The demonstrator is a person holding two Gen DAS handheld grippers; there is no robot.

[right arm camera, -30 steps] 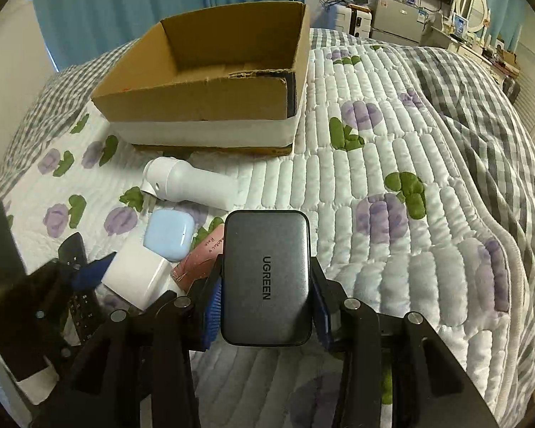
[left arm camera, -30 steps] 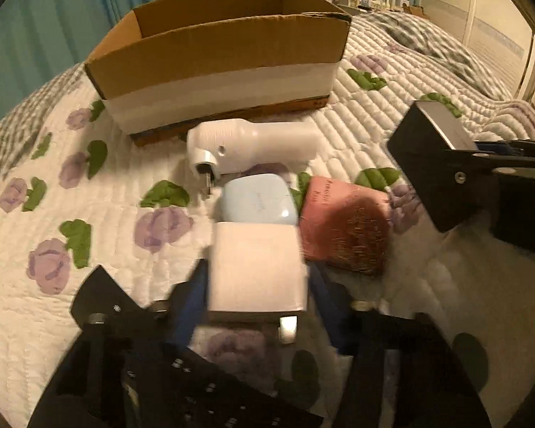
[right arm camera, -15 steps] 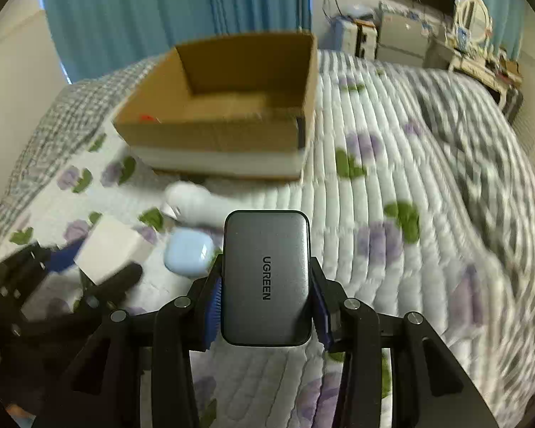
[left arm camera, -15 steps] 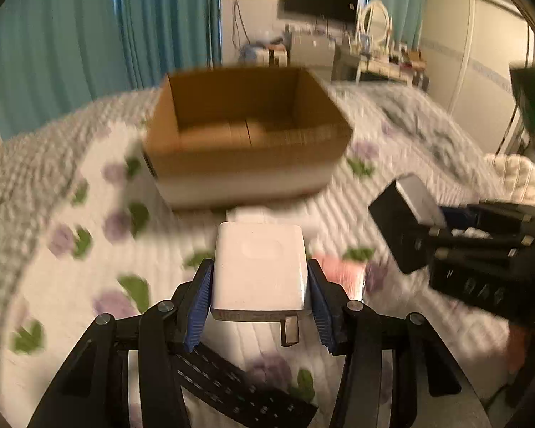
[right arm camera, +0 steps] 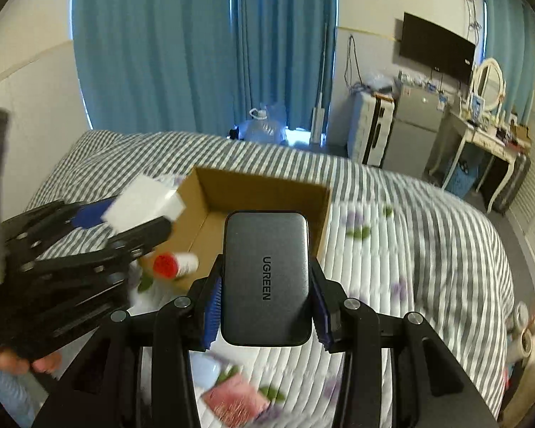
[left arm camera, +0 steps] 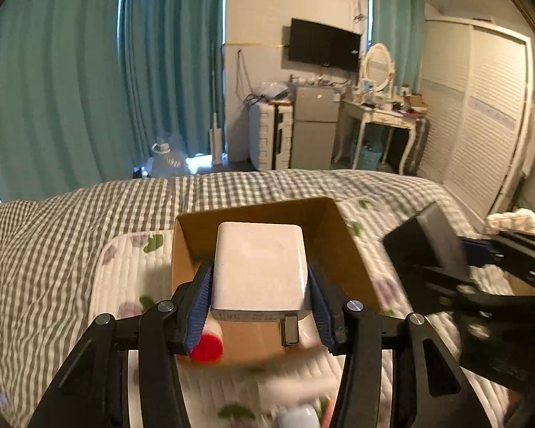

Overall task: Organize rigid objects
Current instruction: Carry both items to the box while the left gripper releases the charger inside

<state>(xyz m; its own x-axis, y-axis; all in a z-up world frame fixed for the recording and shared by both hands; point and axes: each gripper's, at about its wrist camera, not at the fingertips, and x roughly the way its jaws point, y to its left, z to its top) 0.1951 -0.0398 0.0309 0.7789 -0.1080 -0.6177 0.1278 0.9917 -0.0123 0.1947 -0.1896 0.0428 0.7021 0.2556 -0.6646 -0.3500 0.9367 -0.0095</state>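
My left gripper (left arm camera: pixel 259 278) is shut on a white charger block (left arm camera: pixel 259 271) and holds it above the near edge of the open cardboard box (left arm camera: pixel 342 235). It also shows in the right wrist view (right arm camera: pixel 142 207) at the box's left side. My right gripper (right arm camera: pixel 265 281) is shut on a grey UGREEN power bank (right arm camera: pixel 266 278), held in the air over the near right part of the box (right arm camera: pixel 260 185). A small bottle with a red cap (right arm camera: pixel 174 264) lies inside the box and also shows in the left wrist view (left arm camera: pixel 207 347).
The box sits on a quilted floral cover (right arm camera: pixel 392 249) over a checked bedspread (left arm camera: pixel 53 235). A pink packet (right arm camera: pixel 237 399) and a pale blue case (right arm camera: pixel 203 371) lie on the quilt below my right gripper. Curtains, a fridge and a dressing table stand beyond the bed.
Both grippers have risen from the bed and moved forward to the box, each carrying its object. The views have tilted up toward the room.
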